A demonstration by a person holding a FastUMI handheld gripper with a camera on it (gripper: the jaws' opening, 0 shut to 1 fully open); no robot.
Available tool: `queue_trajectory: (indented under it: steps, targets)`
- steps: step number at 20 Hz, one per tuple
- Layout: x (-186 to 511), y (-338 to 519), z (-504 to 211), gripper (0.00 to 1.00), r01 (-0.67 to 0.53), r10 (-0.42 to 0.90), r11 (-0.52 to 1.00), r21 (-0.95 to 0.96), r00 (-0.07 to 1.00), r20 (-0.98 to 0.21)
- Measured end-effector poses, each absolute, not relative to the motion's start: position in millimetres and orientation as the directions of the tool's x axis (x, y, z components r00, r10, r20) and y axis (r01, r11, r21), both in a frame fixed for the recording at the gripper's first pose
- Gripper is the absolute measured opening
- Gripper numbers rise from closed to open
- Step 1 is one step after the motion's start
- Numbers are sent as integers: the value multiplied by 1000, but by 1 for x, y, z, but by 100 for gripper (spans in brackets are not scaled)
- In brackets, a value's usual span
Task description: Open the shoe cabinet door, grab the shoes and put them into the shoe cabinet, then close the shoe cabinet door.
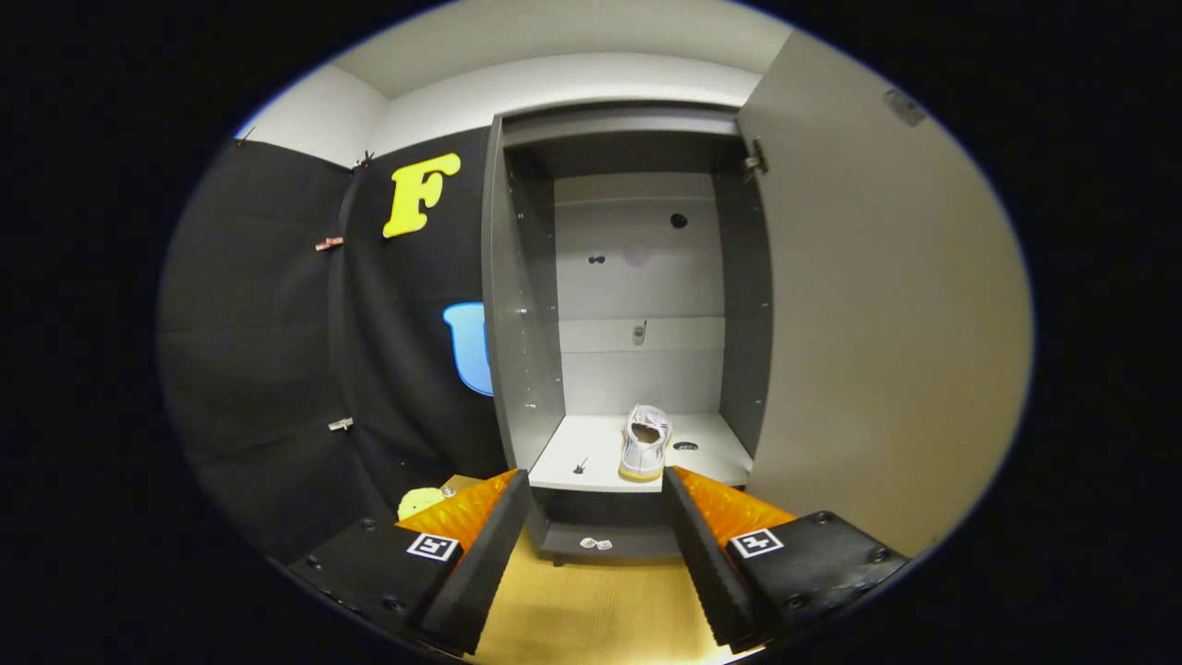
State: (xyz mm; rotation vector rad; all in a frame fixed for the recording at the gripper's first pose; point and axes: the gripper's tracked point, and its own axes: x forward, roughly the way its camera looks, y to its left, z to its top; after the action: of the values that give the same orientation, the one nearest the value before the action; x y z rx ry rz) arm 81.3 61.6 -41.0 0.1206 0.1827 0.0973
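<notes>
The grey shoe cabinet (522,305) stands ahead with its door (877,305) swung wide to the right. A white shoe (644,441) sits upright on the cabinet's bottom shelf (591,457), heel toward me, near the front edge. My gripper (596,480) is open, its fingers apart with nothing between them. The shoe lies just beyond the fingertips, close to the right finger (702,554).
The open door forms a tall wall on the right. Black cloth covers the booth wall left of the cabinet. A wooden floor (591,610) lies under the fingers. A small pale object (420,501) rests on the floor beside the left finger.
</notes>
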Motion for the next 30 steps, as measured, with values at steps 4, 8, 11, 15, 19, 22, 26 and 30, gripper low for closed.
queue_trajectory:
  steps: [4,8,11,15,19,22,26,30]
  targets:
    - [19,19,-19,97,-19,44,986,164,987,-152]
    - [-29,-42,-6,98,65,-46,985,160,992,-121]
    - [-51,-91,4,98,101,-88,985,138,991,-97]
    - [-55,-150,7,98,97,-87,985,146,993,-74]
    - [-42,-192,-6,98,53,-36,985,164,994,-104]
    - [-26,-210,-16,98,11,12,982,189,993,-121]
    - [0,-214,-22,98,-55,79,979,198,990,-117]
    - [28,-213,-29,98,-101,128,973,209,985,-118]
